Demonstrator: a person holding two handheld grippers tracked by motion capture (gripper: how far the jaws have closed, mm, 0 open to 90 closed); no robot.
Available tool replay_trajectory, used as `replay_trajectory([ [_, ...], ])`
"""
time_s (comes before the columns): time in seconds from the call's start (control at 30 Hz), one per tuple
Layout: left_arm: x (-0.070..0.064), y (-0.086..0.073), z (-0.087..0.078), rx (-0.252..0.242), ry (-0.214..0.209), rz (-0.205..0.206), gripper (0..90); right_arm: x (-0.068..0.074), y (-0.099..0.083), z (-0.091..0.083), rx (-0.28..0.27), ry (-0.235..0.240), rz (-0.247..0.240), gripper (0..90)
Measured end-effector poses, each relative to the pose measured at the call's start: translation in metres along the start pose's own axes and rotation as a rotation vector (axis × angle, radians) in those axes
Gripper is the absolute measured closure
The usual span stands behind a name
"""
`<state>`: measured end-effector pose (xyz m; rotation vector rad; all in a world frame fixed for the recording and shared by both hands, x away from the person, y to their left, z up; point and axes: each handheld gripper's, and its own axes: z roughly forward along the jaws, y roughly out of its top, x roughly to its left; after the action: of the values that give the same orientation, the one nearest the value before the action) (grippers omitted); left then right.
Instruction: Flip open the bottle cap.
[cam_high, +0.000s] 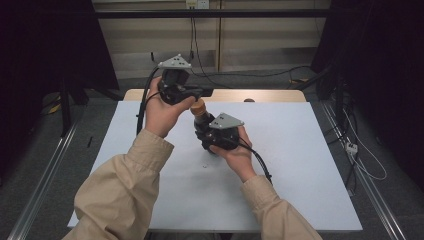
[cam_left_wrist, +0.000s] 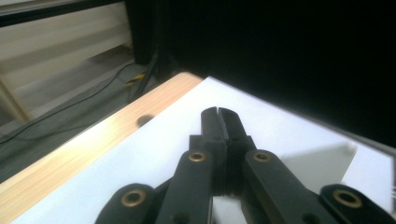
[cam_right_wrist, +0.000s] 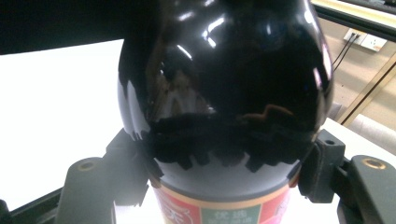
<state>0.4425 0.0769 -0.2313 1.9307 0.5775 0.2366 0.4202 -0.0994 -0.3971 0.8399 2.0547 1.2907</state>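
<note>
Right tongs (cam_right_wrist: 219, 172) squeezed tight around a dark bottle (cam_right_wrist: 224, 93) over the counter (cam_high: 290, 150), left tongs (cam_left_wrist: 218, 122) pressed together just beyond the bottle, holding nothing

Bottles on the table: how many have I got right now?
1. A dark bottle stands near the middle of the white table, clamped in the right gripper. The left gripper, jaws closed, holds nothing. Hands could hide something small behind them.

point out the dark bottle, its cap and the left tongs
dark bottle (cam_right_wrist: 224, 70): right gripper view, on its glossy shoulder.
cap (cam_high: 199, 106): high view, on the brown top.
left tongs (cam_left_wrist: 218, 114): left gripper view, at the closed tips.
</note>
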Motion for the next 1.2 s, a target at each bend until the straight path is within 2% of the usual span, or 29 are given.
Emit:
replay_trajectory([
  [0.17,0.007,-0.014,-0.007,0.000,0.003,-0.009,90.0,-0.005,-0.002,0.001,-0.015,0.005,0.026,31.7],
  [0.33,0.011,-0.020,-0.015,-0.010,0.007,-0.015,90.0,-0.008,-0.003,0.000,-0.018,0.009,0.046,31.6],
  [0.43,0.014,-0.025,-0.018,0.019,0.016,-0.024,90.0,-0.012,-0.005,-0.002,-0.026,0.015,0.075,31.6],
  [0.5,0.017,-0.033,-0.016,0.043,0.014,-0.032,90.0,-0.014,-0.007,-0.003,-0.028,0.016,0.084,31.6],
  [0.63,0.019,-0.038,-0.011,0.038,0.019,-0.052,90.0,-0.016,-0.008,-0.004,-0.032,0.017,0.095,31.5],
  [0.67,0.019,-0.040,-0.009,0.055,0.016,-0.050,90.0,-0.016,-0.008,-0.004,-0.031,0.017,0.098,31.5],
  [0.83,0.018,-0.042,-0.003,0.077,0.007,-0.041,90.0,-0.018,-0.010,-0.005,-0.039,0.021,0.112,31.5],
  [1.2,0.013,-0.042,0.009,0.077,-0.021,-0.036,90.0,-0.022,-0.012,-0.007,-0.046,0.022,0.141,31.4],
])
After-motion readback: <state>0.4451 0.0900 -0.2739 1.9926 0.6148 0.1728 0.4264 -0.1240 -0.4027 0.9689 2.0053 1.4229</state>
